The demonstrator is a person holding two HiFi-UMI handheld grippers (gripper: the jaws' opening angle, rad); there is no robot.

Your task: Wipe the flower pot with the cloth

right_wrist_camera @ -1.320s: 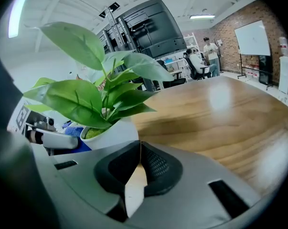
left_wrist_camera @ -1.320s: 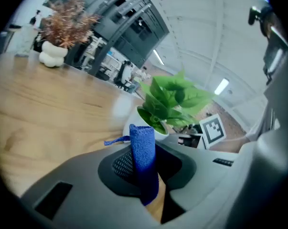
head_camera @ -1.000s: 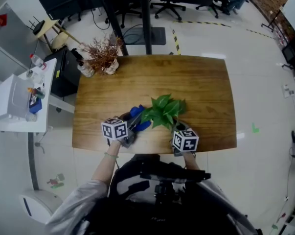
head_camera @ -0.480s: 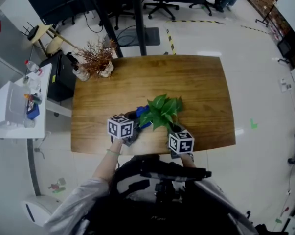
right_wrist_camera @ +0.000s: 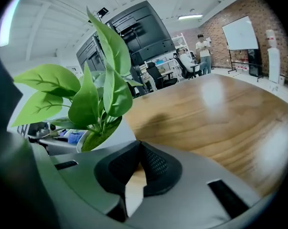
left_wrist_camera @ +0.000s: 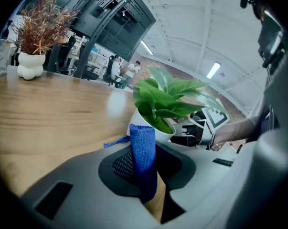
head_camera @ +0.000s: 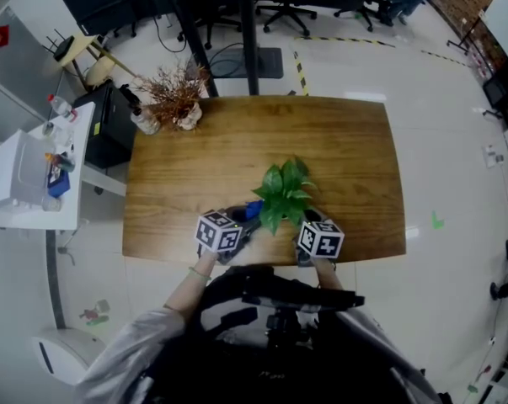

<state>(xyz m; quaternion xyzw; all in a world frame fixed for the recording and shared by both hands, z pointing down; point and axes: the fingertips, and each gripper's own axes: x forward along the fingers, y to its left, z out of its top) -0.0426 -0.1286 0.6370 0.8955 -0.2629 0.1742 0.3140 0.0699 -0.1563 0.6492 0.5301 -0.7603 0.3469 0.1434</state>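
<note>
Here's the flower pot (right_wrist_camera: 124,131), white, standing at the near edge of the wooden table (head_camera: 346,150) with its green leaves (head_camera: 285,190) spreading over it, so from the head view we can't see the pot itself. The blue cloth (left_wrist_camera: 144,151) stands upright right at the pot's wall on the left side. We can't tell whether it touches.

The left gripper (head_camera: 237,225) has its jaws clamped on that cloth, a blue tail poking out sideways. On the other side the right gripper (right_wrist_camera: 139,149) has its jaws drawn together against the pot's white wall, and a white strip shows in the gap between them. It looks like a grip on the pot.

Further out, at the table's far left corner, there's a dried brown sprig in a white vase (head_camera: 176,106) — well apart from the action.
</note>
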